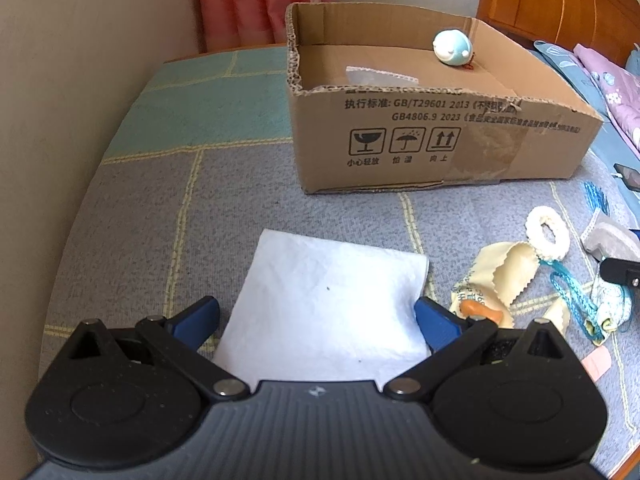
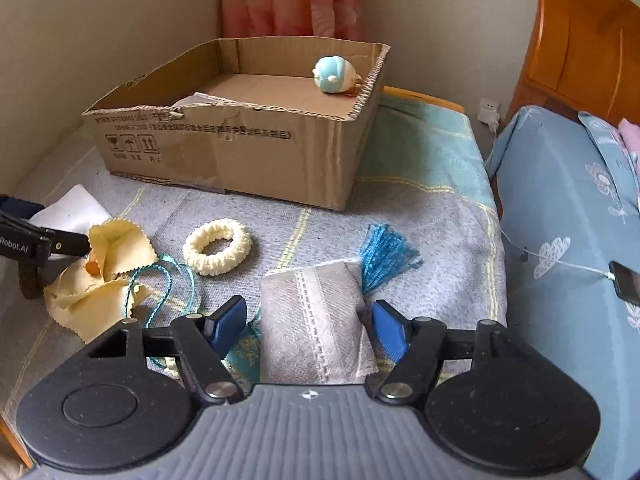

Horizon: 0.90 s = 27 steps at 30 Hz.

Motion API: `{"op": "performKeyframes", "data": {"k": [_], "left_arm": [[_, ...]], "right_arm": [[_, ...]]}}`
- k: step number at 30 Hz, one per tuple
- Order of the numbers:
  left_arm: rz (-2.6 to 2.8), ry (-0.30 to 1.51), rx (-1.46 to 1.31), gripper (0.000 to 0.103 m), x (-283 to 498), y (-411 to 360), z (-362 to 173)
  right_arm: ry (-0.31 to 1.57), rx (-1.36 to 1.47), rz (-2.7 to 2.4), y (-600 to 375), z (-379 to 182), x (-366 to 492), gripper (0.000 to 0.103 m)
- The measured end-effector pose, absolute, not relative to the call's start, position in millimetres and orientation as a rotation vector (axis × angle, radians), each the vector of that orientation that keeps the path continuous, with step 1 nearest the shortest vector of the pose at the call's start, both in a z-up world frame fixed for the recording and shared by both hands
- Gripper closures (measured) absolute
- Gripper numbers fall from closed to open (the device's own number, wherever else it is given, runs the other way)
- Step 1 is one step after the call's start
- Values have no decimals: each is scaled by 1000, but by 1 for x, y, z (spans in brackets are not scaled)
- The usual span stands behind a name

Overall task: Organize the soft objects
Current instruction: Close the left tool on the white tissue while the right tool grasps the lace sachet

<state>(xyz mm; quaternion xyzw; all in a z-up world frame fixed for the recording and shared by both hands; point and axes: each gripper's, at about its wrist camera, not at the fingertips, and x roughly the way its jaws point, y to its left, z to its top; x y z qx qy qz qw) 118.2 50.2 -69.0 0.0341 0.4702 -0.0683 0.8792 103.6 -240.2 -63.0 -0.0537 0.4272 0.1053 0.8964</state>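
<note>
My left gripper is open, its blue fingers on either side of a white tissue lying flat on the bed. My right gripper is open around a grey-white sachet pouch with a blue tassel. An open cardboard box stands further back and holds a small blue-white plush and a white item. The box and plush also show in the right wrist view. A cream scrunchie, a yellow cloth and a teal cord lie between the grippers.
The bed has a grey and teal checked cover. A wall runs along the left. A blue pillow, a phone on a cable and a wooden headboard are to the right. Pink curtains hang behind the box.
</note>
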Motion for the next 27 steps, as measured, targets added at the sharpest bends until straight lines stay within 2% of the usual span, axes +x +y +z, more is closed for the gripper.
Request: {"op": "performKeyframes", "data": {"k": [5,10,21,24,26,27], "left_arm": [[-157,973,87,0,121,47,-70],[-190,950,161,0,118,40,-68],[-226,971,116,0,119,50,-71],[-244,962,118,7,118,49,-70],[-249,957,123,19,117,48,-66],[-247,955,131,21,117,46,-65]], "right_arm": [[881,-40,201,-255,-60,97,29],[885,-45,196,-254,-63,97,43],[878,-61,203,-247,-65,97,46],[874,-55,207,-248,-65,96,49],[871,-51,216,-248,-64,95,52],[870,-50,217,-248,-64,95,53]]}}
